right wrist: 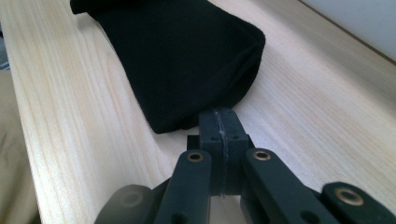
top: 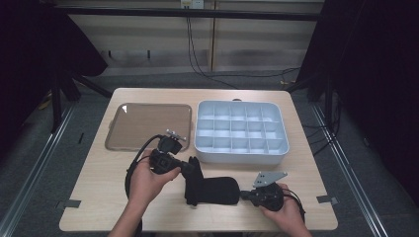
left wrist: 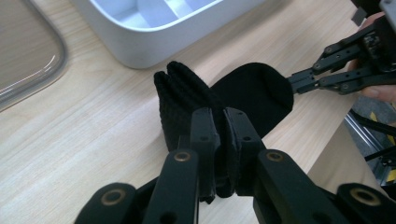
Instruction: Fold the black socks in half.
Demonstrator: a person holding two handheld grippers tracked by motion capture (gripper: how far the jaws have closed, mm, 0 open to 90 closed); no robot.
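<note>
Near the front edge of the counter (top: 99,197) lies the sock (top: 212,190), black and flat, with the tray (top: 148,126) and the white bin (top: 239,133) well behind it. Your left tongs (left wrist: 219,140) are clamped on the ribbed cuff end, which stands folded up off the wood; your right tongs (right wrist: 219,135) sit closed right at the toe edge, pads pressed together — whether they pinch any fabric you cannot tell from these pictures. To fold well, hold the toe end down flat and carry the cuff over in one low arc toward it, so the layers stack squarely instead of bunching. Keep the left grip firm on the whole cuff — a partial pinch would likely let one layer slip. Your left hand (top: 148,180) comes in from the left, tongs pointing right and slightly raised; your right hand (top: 284,207) rests low near the counter's front right, tongs level and pointing left at the sock.
</note>
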